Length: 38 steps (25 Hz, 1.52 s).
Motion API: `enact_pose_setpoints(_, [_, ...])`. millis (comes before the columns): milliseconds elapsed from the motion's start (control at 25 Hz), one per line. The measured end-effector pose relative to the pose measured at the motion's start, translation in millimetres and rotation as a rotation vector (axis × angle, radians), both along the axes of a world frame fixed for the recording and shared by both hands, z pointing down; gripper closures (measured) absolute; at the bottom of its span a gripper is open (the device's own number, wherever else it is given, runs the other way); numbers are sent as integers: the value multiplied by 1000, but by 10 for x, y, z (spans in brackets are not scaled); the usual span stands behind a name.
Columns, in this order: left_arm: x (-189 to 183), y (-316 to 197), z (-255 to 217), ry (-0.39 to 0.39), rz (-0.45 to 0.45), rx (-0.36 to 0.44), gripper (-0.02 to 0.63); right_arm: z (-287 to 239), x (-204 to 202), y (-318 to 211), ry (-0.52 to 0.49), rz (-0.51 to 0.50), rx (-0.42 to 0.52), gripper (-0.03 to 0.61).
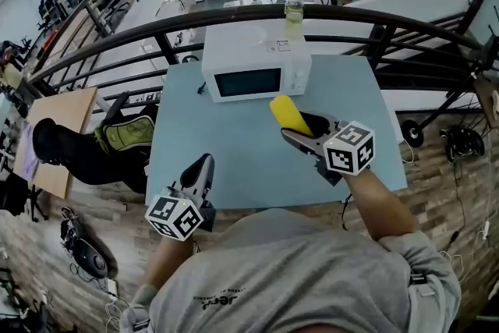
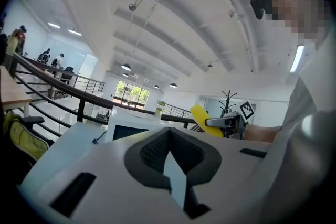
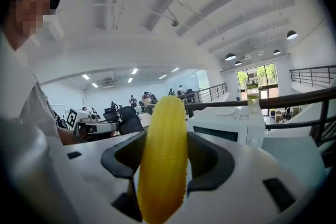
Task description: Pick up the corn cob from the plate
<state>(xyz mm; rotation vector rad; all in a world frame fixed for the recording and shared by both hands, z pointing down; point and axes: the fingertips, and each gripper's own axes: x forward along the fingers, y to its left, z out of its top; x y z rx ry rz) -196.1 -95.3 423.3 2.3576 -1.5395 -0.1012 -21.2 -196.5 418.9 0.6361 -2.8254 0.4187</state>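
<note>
Pinching the corn cob [image 3: 163, 160] from both sides, the right gripper [image 3: 164, 157] has its dark pads pressed against the kernels. The cob's rounded end pokes well past the jaws toward 12 o'clock in the right gripper view. In the head view the cob [image 1: 287, 114] sits at about 1 o'clock from centre. It is carried in the right gripper [image 1: 300, 127] above the pale blue table [image 1: 234, 144] and just in front of the white microwave oven [image 1: 256, 70] at 12 o'clock. A clear bottle [image 1: 294, 8] stands on top of the microwave oven. I cannot make out a plate in any view, and the cob appears clear of the tabletop, so the pick-up looks done.

As for handling, the cob is probably light and stiff. Its rows of small bumps give the pads something to bite, but the round, tapering body could pivot or slide out if squeezed near an end. The best hold is across the thick middle, close to where the jaws sit now.

The cob is an even bright yellow with fine regular kernel rows, a slight curve and a blunt tip. That uniform colour suggests a plastic model, though I cannot be sure.

The left gripper [image 1: 201, 166] hangs at 7 o'clock by the table's near edge. In the left gripper view its jaws [image 2: 169, 134] are pressed together with nothing between them.
</note>
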Motion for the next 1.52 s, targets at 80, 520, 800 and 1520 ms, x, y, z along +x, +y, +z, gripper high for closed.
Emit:
enact_pose_setpoints(80, [198,25,120,-10,22,-23,609,151,127,8,6,5,-27,325])
enact_pose_setpoints(520, [444,-11,635,-42,76,-108,609,833,205,151,65,7,-120,325])
enact_pose_setpoints(800, [281,27,958,-61,77,-139,609,1329,134,325,128,21,-179,325])
enact_pose_setpoints(1520, [-22,112,1298,-17,34,-203,609,2039,101,492,221,37,-282,324])
